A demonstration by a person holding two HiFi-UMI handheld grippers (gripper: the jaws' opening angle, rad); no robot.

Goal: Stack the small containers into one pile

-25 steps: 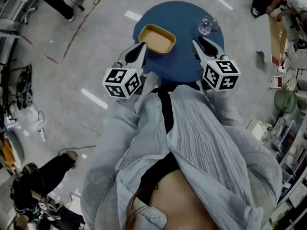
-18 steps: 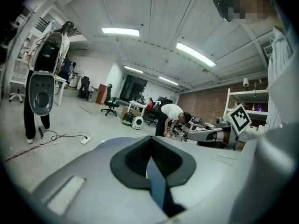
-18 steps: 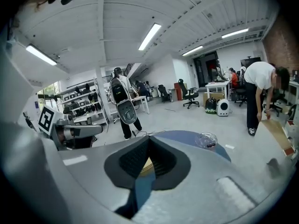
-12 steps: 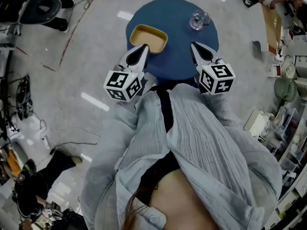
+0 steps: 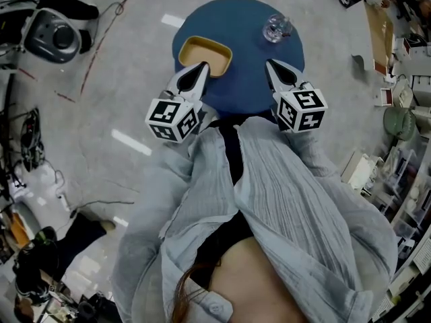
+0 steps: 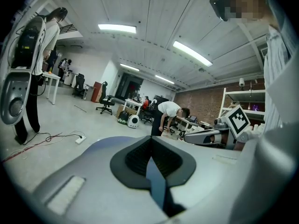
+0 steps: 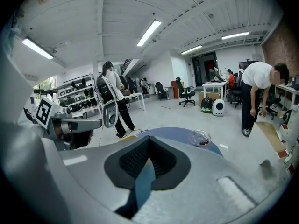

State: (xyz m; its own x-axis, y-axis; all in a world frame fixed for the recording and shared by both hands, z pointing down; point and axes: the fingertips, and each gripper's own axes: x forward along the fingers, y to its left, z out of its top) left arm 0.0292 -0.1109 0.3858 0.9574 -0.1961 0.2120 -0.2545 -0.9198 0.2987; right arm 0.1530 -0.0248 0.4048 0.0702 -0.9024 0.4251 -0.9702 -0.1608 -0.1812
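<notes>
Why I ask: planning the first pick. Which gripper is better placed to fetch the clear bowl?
Likely right. The clear bowl lies ahead of the right gripper on its side of the blue table; the left gripper is by the yellow tray. Both are shut and empty.

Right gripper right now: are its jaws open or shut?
Shut. In the right gripper view, the jaws of the right gripper meet at their tips, with nothing held between them.
</notes>
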